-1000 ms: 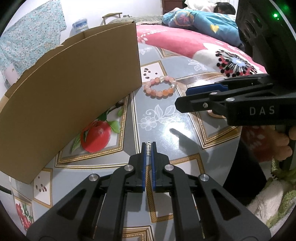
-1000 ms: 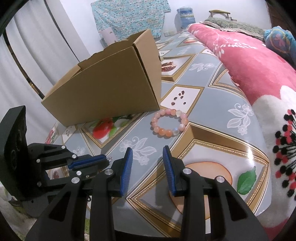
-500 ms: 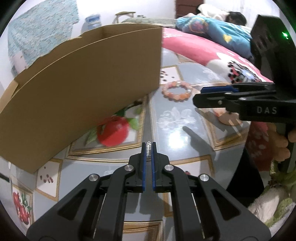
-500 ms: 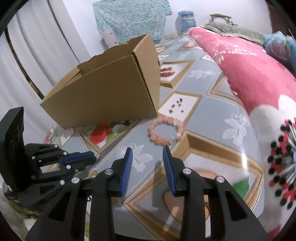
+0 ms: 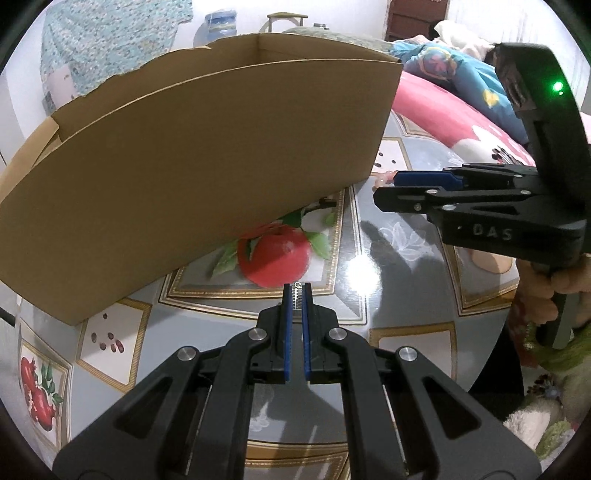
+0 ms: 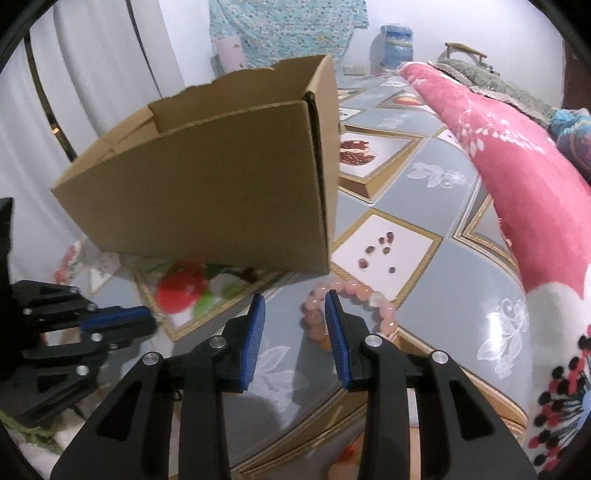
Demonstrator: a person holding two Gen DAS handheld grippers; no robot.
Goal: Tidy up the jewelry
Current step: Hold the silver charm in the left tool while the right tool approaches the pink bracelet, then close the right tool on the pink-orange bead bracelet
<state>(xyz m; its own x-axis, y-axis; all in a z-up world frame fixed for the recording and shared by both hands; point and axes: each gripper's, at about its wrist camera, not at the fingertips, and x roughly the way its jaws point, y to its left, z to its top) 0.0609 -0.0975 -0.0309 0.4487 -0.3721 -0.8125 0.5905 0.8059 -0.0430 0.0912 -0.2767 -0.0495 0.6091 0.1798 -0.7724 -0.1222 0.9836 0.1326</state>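
Fruit-patterned glossy counter (image 6: 436, 206), pink floral blanket (image 6: 524, 177) along its far edge, blue patterned cloth (image 6: 288, 26) hanging on the wall, water jug (image 6: 397, 42), white curtain (image 6: 92, 74)

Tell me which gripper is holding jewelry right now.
The left gripper: its blue pads are shut on a small silver chain piece. The right gripper is open and empty, just short of the pink bead bracelet.

The brown corrugated cardboard box (image 6: 221, 192) looks matt and papery. The fruit-patterned grey table (image 5: 373, 280) is glossy, throwing back glare. The pink bead bracelet (image 6: 354, 291) looks smooth and translucent. The pink floral blanket (image 6: 524, 177) is soft fleecy cloth.
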